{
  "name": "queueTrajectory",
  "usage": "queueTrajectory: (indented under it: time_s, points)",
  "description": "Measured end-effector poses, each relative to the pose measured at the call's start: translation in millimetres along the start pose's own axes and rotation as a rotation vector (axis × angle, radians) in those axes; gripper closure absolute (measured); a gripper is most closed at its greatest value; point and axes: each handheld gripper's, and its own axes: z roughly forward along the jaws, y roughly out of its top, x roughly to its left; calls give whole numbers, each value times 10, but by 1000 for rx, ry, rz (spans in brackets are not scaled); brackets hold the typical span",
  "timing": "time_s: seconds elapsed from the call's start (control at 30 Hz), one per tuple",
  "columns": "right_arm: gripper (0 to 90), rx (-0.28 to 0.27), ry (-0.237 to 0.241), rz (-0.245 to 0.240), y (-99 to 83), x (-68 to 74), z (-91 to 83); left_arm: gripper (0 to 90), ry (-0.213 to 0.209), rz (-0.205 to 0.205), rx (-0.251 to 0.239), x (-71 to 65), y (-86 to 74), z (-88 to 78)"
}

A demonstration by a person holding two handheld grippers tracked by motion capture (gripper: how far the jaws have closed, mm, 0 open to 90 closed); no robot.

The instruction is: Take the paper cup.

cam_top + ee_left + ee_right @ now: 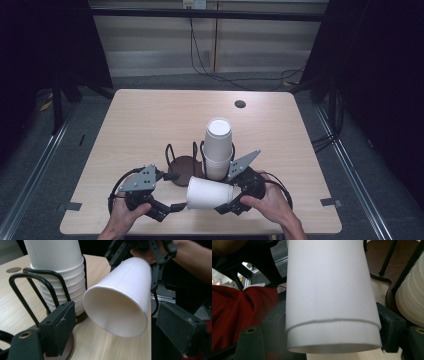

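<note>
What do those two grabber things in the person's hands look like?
Both grippers, left and right, are black, with two chunky jaws each. A grey three-cornered plate tops each one, and a black cable loops out. The forearms are bare, with no sleeves in view.

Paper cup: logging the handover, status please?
Right gripper shut on paper cup, held sideways. Left gripper open, jaws flanking its rim. Cup stack in holder close behind.
</note>
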Motion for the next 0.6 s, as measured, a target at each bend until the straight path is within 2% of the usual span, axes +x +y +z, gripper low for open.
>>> queueTrajectory:
  time_s: [0.2,0.37,0.47,0.6]
  points:
    - [246,-65,-1,-7,-17,-12,-34,157,7,2,-27,-20,34,-25]
    - [244,-90,25,-27,-32,-13,3,157,0,9,-25,-44,57,2]
    - [245,-96,25,-41,-23,-4,19,157,-2,12,-32,-60,70,10]
    - [244,-136,28,-44,-15,-6,-16,157,1,8,-41,-67,73,5]
